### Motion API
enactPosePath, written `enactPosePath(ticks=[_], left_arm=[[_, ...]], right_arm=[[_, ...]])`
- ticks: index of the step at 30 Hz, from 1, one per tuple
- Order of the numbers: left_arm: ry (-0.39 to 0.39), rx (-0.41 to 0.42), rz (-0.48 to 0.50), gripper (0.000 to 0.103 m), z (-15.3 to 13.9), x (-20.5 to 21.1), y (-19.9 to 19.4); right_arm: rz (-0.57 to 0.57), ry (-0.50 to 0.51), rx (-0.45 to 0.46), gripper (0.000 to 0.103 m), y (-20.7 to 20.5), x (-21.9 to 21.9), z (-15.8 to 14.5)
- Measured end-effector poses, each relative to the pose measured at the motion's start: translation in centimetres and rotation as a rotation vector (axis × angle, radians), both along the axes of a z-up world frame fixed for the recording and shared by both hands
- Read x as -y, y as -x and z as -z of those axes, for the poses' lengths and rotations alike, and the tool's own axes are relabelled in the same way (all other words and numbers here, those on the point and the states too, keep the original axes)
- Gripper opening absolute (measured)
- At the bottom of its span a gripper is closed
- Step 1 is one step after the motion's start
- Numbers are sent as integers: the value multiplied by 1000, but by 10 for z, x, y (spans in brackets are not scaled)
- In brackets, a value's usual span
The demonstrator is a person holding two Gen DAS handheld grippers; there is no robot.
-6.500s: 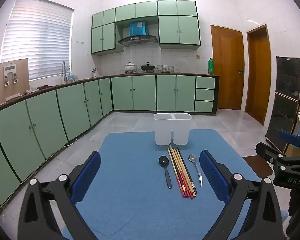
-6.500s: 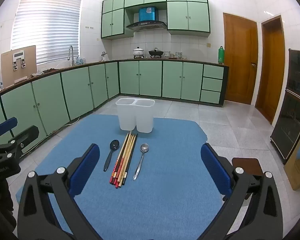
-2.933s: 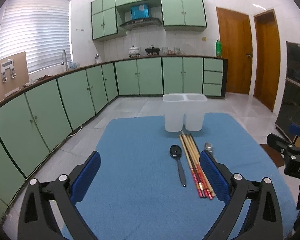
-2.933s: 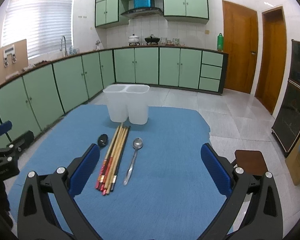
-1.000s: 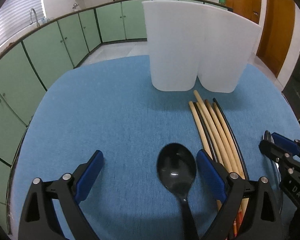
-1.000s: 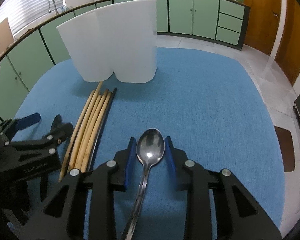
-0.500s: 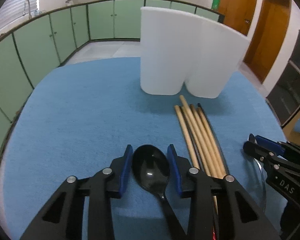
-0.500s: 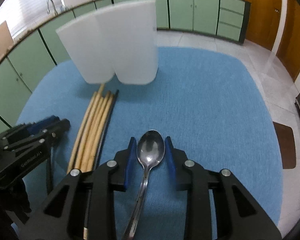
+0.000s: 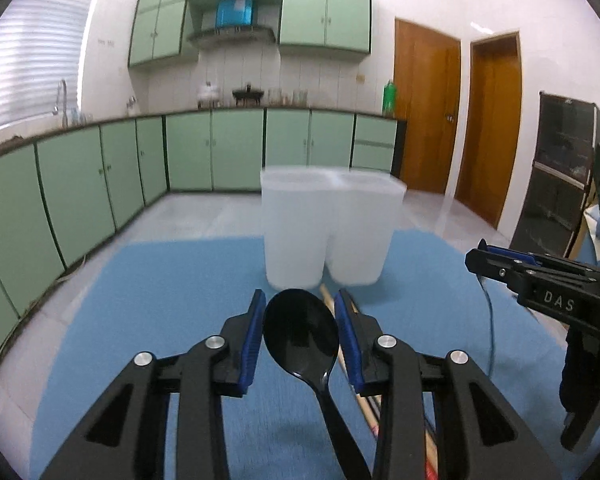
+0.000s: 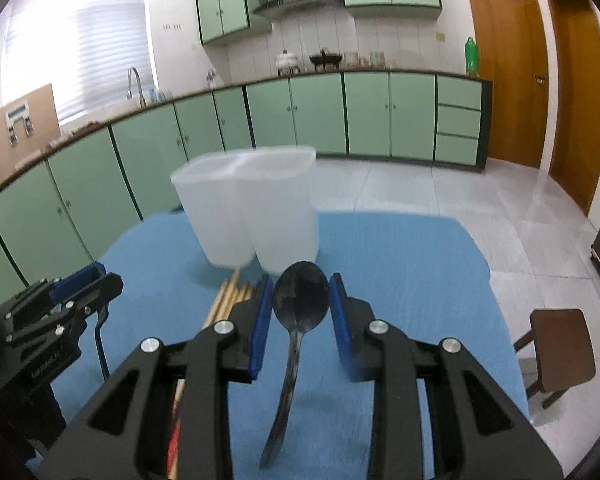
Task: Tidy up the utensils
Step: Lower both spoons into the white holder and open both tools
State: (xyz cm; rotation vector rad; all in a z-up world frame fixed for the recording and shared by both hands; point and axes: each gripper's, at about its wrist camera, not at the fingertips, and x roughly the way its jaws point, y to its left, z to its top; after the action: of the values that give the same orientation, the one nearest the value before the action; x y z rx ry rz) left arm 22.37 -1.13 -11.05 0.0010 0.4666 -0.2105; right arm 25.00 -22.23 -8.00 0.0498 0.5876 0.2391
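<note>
Left wrist view showed a blue mat (image 9: 148,320) bearing a white two-cup holder (image 9: 328,232), chopsticks (image 9: 364,392) lying before it. The left gripper (image 9: 300,320) clamped a black spoon (image 9: 300,332); the right gripper (image 10: 298,308) clamped a metal spoon (image 10: 300,300), both raised above the mat.

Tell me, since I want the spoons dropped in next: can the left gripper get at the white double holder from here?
Probably yes. The left gripper, shut on the black spoon, faces the white double holder with only bare blue mat between, and its top looks open.
</note>
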Motion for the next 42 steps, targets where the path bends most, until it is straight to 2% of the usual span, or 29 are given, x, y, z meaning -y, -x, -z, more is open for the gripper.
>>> enactPosePath(ticks=[7, 12, 20, 23, 27, 32, 38, 42], left_arm=[[23, 93, -6, 35, -26, -9, -2], [30, 170, -7, 35, -51, -5, -10], [46, 337, -9, 35, -116, 1, -57], [33, 381, -20, 35, -129, 7, -83], [12, 397, -41, 35, -124, 14, -117], [-5, 339, -60, 35, -100, 18, -154], [-32, 262, -45, 36, -73, 20, -167], [-16, 238, -42, 40, -67, 16, -158]], right_arm=[[-25, -47, 106, 27, 5, 2, -35], [-43, -75, 163, 27, -8, 8, -64], [-61, -118, 277, 27, -58, 16, -128], [-47, -131, 285, 27, -83, 19, -139], [-12, -108, 268, 27, -119, 18, -132], [16, -76, 212, 27, -147, 14, -103], [6, -55, 138, 28, -153, -1, -68], [-6, -40, 122, 30, -144, -8, -60]])
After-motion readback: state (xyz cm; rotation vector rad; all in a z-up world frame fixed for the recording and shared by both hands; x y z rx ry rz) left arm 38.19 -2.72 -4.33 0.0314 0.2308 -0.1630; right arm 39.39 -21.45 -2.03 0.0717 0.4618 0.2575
